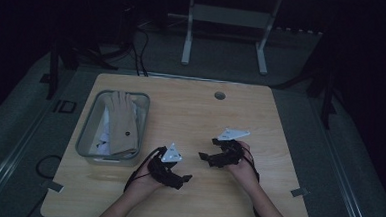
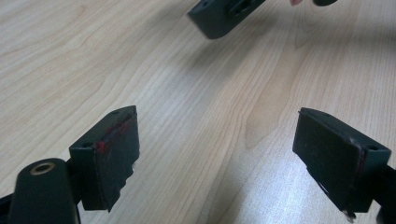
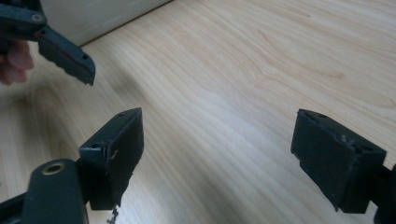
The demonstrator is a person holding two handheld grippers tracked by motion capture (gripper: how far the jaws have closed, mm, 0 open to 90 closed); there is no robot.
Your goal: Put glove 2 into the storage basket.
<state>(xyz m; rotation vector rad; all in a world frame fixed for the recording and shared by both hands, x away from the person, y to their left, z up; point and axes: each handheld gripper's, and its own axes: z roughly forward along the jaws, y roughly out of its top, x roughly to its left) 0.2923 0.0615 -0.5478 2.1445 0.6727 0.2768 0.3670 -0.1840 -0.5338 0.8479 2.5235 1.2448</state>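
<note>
Both grippers, left (image 1: pixel 186 179) & right (image 1: pixel 201 156), jaws spread, empty, over bare table (image 1: pixel 190 113); glove (image 1: pixel 122 122) prob. already in bin (image 1: pixel 88 128); little left.

The high view is looking very dim and bluish, with the floor and room around the counter (image 1: pixel 190 113) sinking into near black and fine detail getting lost. Both gripper views are showing the wood brightly and evenly lit, with soft shadows falling under the black jaws. The near parts at the bottom edges are blurring slightly out of focus.
</note>
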